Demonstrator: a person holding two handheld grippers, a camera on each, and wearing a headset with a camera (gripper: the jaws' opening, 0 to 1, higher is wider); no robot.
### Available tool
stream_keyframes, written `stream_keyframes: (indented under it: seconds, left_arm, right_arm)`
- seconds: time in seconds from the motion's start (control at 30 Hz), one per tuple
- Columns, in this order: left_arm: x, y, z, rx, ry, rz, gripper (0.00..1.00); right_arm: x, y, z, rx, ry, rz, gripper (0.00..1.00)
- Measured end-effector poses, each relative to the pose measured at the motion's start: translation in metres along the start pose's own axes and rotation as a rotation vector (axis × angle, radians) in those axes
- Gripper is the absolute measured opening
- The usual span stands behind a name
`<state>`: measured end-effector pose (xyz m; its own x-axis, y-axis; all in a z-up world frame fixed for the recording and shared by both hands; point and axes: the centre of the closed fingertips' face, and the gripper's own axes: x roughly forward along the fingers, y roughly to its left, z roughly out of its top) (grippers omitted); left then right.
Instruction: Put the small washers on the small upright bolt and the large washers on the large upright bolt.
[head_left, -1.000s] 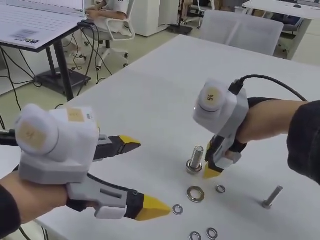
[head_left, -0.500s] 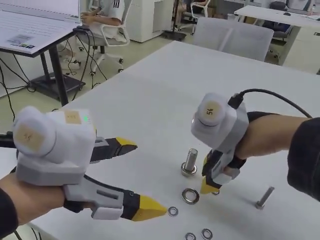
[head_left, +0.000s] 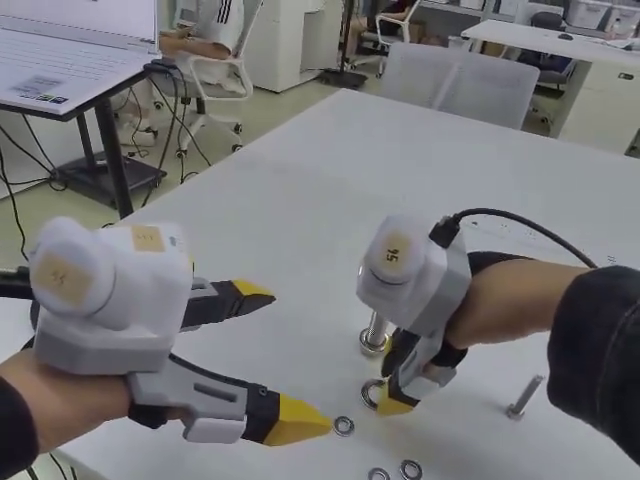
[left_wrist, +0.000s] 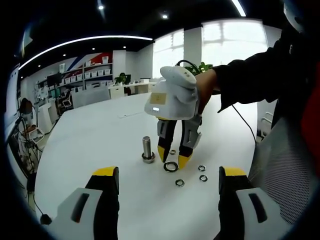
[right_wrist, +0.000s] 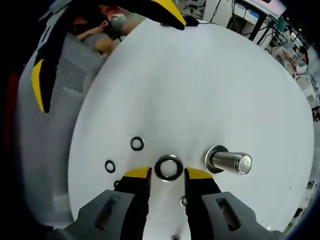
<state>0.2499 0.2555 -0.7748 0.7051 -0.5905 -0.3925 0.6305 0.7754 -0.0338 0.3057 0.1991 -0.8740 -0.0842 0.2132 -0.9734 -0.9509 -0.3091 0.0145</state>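
Down from the large bolt (right_wrist: 227, 161) drop the right tongs (right_wrist: 168, 173), tips apart, straddling the large washer (right_wrist: 168, 167), centre frame; left tongs (head_left: 285, 355) gape wide, lower left.

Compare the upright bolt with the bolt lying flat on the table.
The upright bolt stands on its head; the lying bolt rests on its side. The upright bolt is thicker, the lying bolt slimmer. The upright bolt is beside the right gripper; the lying bolt apart. Both are silvery.
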Motion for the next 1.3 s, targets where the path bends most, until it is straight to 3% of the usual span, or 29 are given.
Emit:
stream_keyframes:
  seconds: [0.4,0.7,1.3]
  left_arm:
    - [-0.0013,-0.0024,-0.0019,0.002,0.003,-0.012,0.81]
    - [-0.0016,-0.0032,-0.0022,0.003,0.004,-0.017,0.81]
    - [0.0012,-0.0045,-0.0028,-0.002,0.014,-0.026,0.8]
  right_arm:
    - [0.004,0.0044,0.0019,-0.01,0.035,-0.024,0.26]
    - [0.0036,0.0032,0.0024,0.057,0.056,-0.038,0.25]
    - [0.0024,0.0001,0.0024,0.088,0.039,-0.034,0.24]
